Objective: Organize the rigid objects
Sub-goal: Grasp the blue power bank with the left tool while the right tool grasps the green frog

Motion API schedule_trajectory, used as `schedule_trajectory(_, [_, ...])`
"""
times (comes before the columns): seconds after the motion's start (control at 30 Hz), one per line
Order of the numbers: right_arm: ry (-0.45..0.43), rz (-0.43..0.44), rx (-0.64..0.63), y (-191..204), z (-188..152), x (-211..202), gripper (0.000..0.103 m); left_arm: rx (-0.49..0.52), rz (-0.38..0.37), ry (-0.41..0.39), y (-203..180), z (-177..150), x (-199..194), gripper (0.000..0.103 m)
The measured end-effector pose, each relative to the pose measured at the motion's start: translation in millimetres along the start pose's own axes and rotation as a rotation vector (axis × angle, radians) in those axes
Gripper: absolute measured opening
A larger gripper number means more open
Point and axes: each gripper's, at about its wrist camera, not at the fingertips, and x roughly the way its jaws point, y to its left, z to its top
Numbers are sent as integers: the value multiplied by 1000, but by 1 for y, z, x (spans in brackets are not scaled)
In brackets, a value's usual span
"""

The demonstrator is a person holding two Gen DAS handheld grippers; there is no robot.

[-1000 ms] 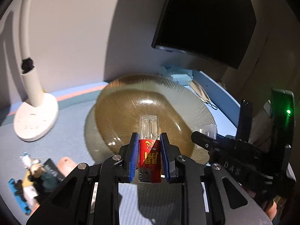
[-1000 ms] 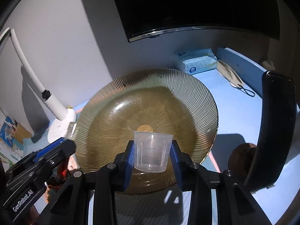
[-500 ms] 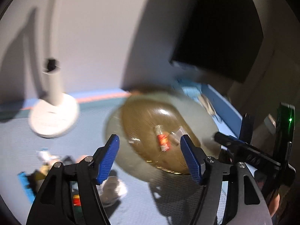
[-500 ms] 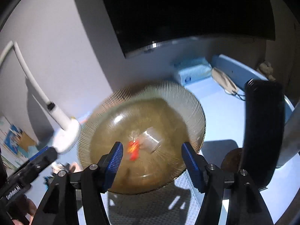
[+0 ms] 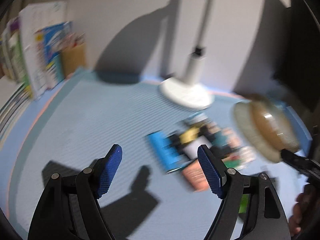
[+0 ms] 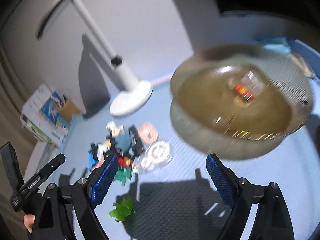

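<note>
Inside the ribbed amber glass bowl, up right of the right tool: red-labelled lighter and clear plastic cup, just dropped. Both tools empty, jaws opening, left tool swung toward the remaining toy clutter.

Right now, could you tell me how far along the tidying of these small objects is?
Done: a red-labelled item and a clear cup lie in the ribbed amber bowl. In hand: nothing; the left gripper and right gripper are both opening and empty. Left: the blurred pile of small toys and the green leafy piece sit on the blue mat.
</note>
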Motion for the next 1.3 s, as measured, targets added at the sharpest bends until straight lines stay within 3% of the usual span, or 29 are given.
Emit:
schedule_trajectory(0.17, [-10, -101, -87, 15, -14, 23, 88, 13, 42, 27, 13, -21, 29, 77])
schedule_trajectory(0.23, [-5, -130, -92, 12, -19, 30, 88, 0, 37, 97, 16, -21, 42, 77])
schedule_trajectory(0.43, [31, -132, -81, 5, -15, 39, 92, -61, -47, 101, 30, -20, 44, 77])
schedule_trajectory(0.77, [48, -146, -101, 9, -18, 46, 93, -64, -30, 141, 27, -22, 50, 77])
schedule_trajectory(0.87, [44, -160, -117, 16, -20, 43, 93, -103, -96, 169, 18, -10, 54, 77])
schedule_trajectory(1.0, [36, -116, -146, 31, -32, 26, 93, -19, -66, 200, -7, 4, 65, 76])
schedule_trajectory(1.1, [78, -80, -164, 45, -51, 18, 93, 48, -41, 224, -22, 5, 79, 76])
schedule_trajectory(1.17, [131, -63, -180, 56, -68, 19, 93, 82, -34, 239, -28, 1, 88, 68])
schedule_trajectory(1.23, [163, -76, -200, 64, -77, 21, 93, 107, -14, 217, -31, -1, 88, 66])
schedule_trajectory(1.3, [177, -97, -236, 76, -84, 25, 93, 127, -12, 205, -32, -3, 87, 54])
